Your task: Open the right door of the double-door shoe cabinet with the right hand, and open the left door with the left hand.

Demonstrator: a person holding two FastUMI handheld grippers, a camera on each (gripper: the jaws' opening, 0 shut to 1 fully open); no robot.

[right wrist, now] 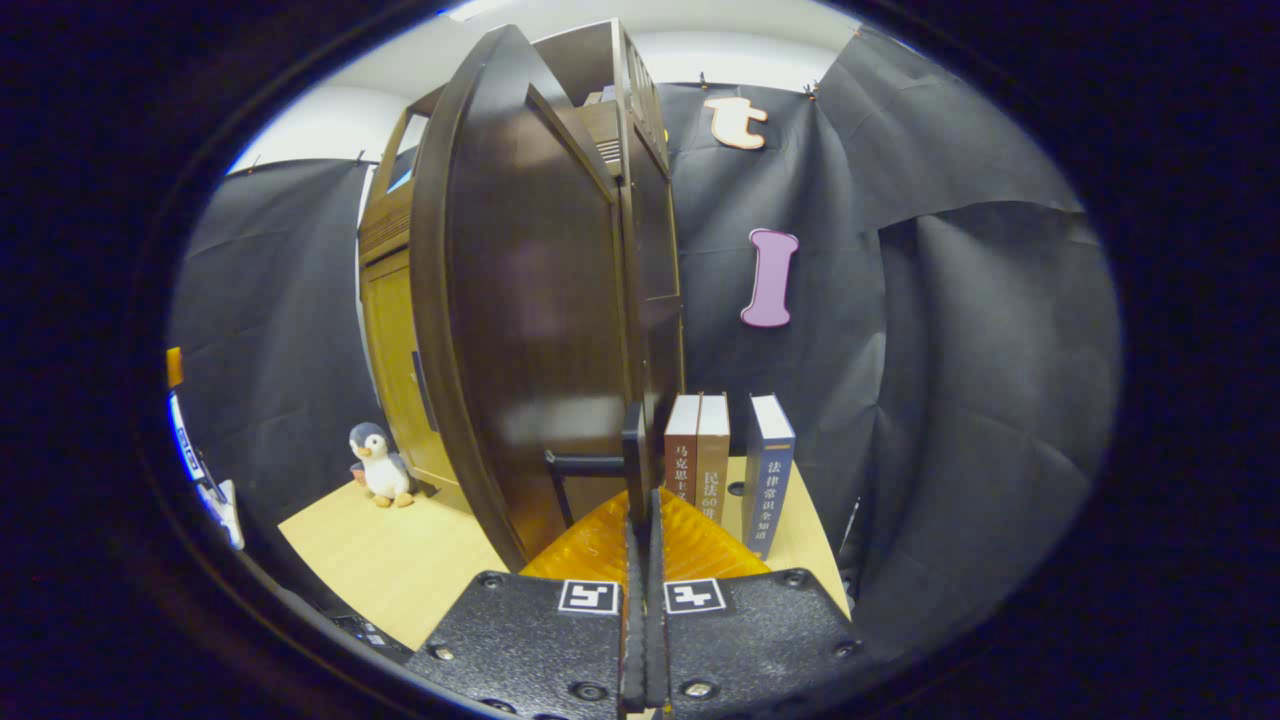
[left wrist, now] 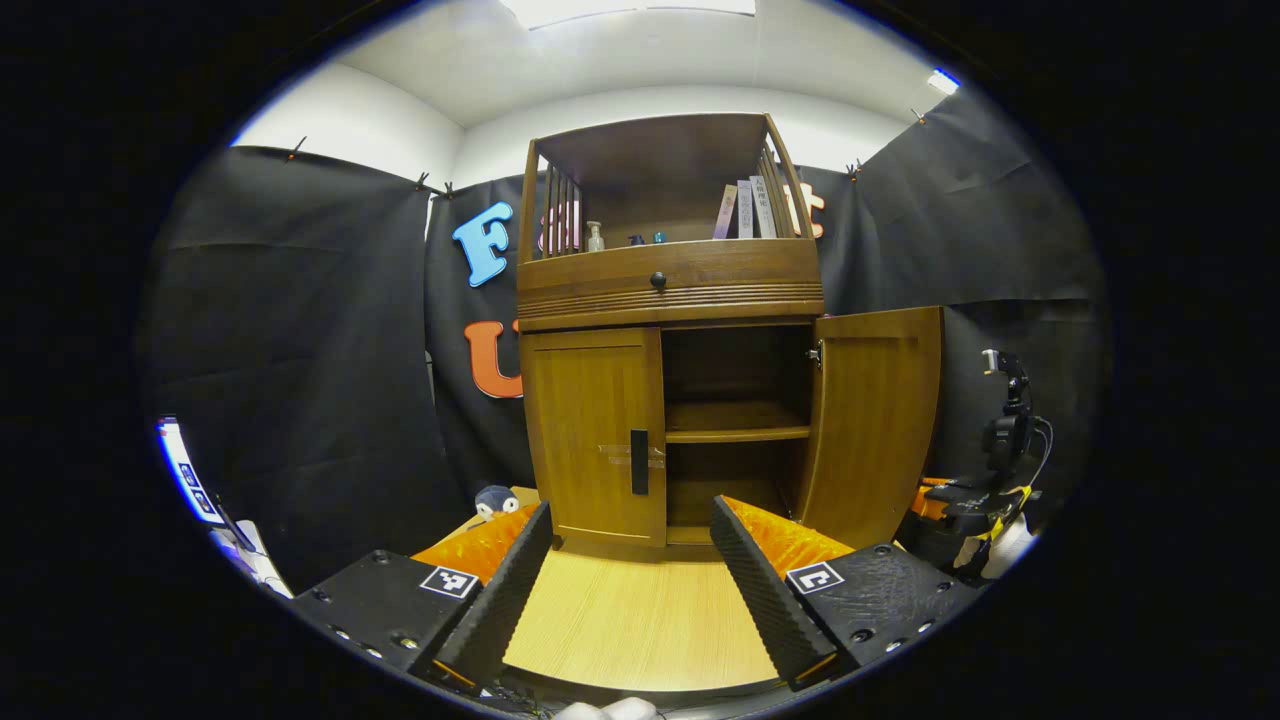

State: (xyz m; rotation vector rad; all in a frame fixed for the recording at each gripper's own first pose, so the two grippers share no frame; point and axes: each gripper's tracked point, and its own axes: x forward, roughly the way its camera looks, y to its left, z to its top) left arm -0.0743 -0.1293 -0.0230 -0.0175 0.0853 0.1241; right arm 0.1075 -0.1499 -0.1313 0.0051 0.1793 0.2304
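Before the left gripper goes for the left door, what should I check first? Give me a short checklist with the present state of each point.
1. Right door swung open: ok.
2. Left door shut, waiting to be opened: ok.
3. Left door's black handle in plain sight ahead of the left gripper: ok.
4. Left gripper's fingers spread wide and holding nothing: ok.
5. Wooden table bare between left gripper and left door: ok.
6. Right gripper shut at the right door's handle; whether its fingers actually pinch it: cannot tell.
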